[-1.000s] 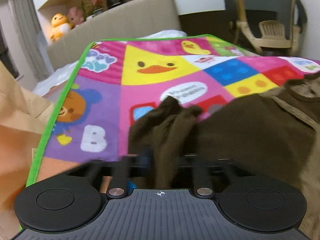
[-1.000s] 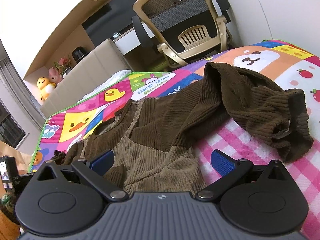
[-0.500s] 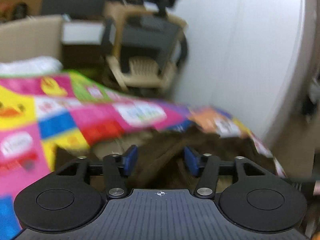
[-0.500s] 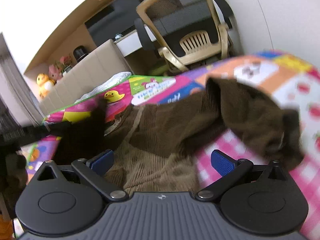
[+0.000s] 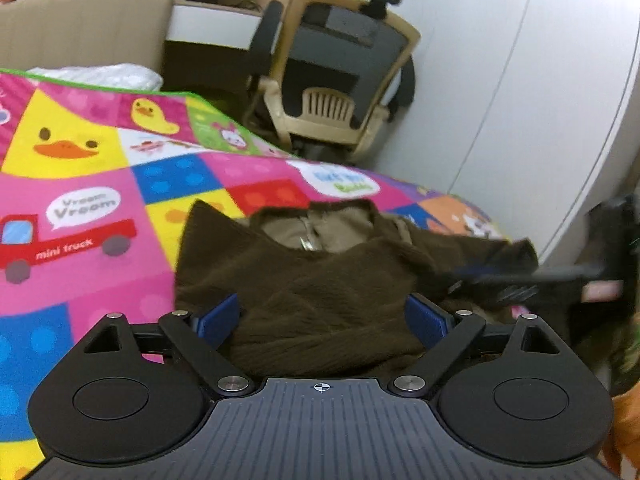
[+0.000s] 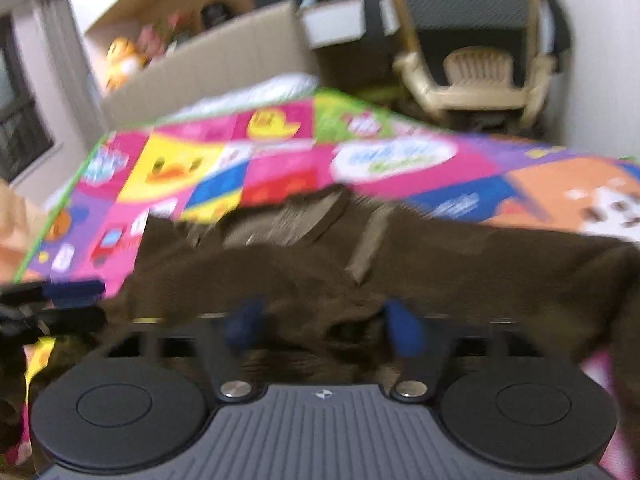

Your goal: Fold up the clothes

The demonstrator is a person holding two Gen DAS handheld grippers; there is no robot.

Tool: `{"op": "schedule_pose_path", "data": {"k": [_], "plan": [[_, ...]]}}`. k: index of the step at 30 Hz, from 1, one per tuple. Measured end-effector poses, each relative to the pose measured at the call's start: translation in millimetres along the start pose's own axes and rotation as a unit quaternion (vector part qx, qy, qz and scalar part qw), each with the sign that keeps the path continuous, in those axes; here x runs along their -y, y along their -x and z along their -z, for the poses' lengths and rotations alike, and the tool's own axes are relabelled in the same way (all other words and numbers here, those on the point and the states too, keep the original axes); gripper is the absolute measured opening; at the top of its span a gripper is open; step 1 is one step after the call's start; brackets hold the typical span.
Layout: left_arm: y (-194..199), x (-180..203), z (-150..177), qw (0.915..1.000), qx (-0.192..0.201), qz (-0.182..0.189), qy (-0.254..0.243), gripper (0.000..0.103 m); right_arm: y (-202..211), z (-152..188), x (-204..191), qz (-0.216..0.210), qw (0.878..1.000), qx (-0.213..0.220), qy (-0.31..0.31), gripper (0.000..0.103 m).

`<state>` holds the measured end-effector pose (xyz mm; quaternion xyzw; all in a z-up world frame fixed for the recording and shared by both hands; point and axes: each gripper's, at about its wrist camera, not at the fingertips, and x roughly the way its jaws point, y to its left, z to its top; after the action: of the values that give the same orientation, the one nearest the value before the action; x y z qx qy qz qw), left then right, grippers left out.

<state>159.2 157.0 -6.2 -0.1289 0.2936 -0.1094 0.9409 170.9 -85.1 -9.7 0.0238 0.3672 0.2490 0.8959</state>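
A dark brown corduroy top [image 5: 320, 292] with a tan front panel lies on the colourful play mat [image 5: 100, 200]. One sleeve is folded across its body. My left gripper [image 5: 322, 320] hangs just over that folded sleeve, open wide, with cloth between but not pinched by its blue pads [image 5: 216, 322]. The right wrist view is blurred. In it my right gripper [image 6: 324, 326] sits low on the top [image 6: 460, 256], its pads [image 6: 404, 328] apart with bunched brown cloth between them. Each gripper shows at the edge of the other's view, as the right gripper [image 5: 520, 276] and the left gripper [image 6: 60, 300].
An office chair [image 5: 332, 80] stands beyond the mat's far edge, by a white wall [image 5: 520, 100]. A beige headboard [image 5: 84, 28] with white bedding runs along the back left. Plush toys [image 6: 124, 60] sit on a shelf.
My left gripper carried the sleeve rightwards across the top, then let it go and opened wide. My right gripper dropped onto the cloth and its jaws narrowed.
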Motion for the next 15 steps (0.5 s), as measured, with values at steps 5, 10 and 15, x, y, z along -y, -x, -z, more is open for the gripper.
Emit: {"op": "schedule_pose_path", "data": {"k": [5,10,15], "plan": [[-4,-19,-22,0.9958,0.048,0.055,0.055,0.097,29,-33,-46,0.006,0.991,0.08,0.107,0.002],[-34,-56,-22,0.9894,0.04,0.021,0.138,0.097,50,-53,-33,0.053,0.983,0.137,0.113,0.001],[-47,-84,-6,0.983,0.031,-0.058,0.171,0.097,26,-25,-1,0.054,0.994,0.061,0.07,0.009]]}}
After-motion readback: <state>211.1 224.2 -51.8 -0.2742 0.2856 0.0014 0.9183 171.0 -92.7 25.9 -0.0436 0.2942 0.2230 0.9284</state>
